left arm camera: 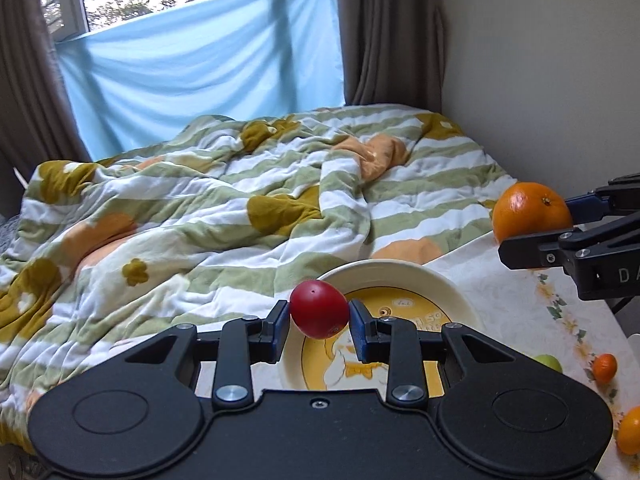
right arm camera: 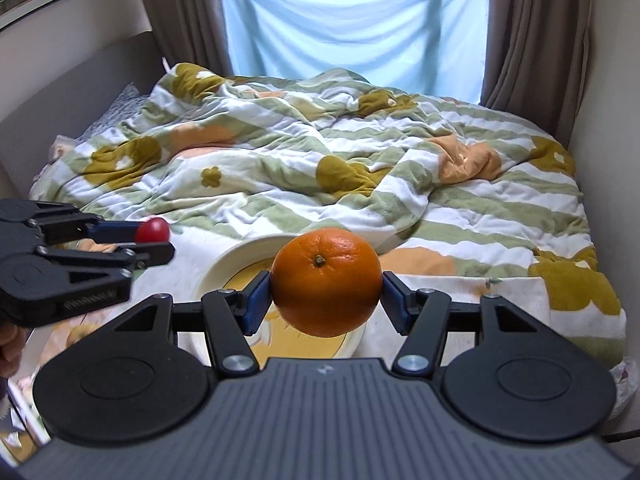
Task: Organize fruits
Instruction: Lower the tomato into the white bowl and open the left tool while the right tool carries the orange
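Observation:
My left gripper (left arm camera: pixel 319 322) is shut on a small red tomato (left arm camera: pixel 319 309) and holds it above the near rim of a cream plate (left arm camera: pixel 404 272) with a yellow cartoon print. My right gripper (right arm camera: pixel 326 298) is shut on a large orange (right arm camera: pixel 326 282) and holds it above the same plate (right arm camera: pixel 224 264). In the left wrist view the orange (left arm camera: pixel 530 212) and the right gripper (left arm camera: pixel 536 226) are at the right edge. In the right wrist view the tomato (right arm camera: pixel 152 231) and the left gripper (right arm camera: pixel 150 240) are at the left.
The plate sits on a table with a floral cloth (left arm camera: pixel 508 300). A small orange fruit (left arm camera: pixel 605 367), a green fruit (left arm camera: pixel 550 362) and another orange fruit (left arm camera: pixel 630 430) lie on it at the right. A bed with a striped quilt (left arm camera: pixel 224 200) lies beyond; a wall is at the right.

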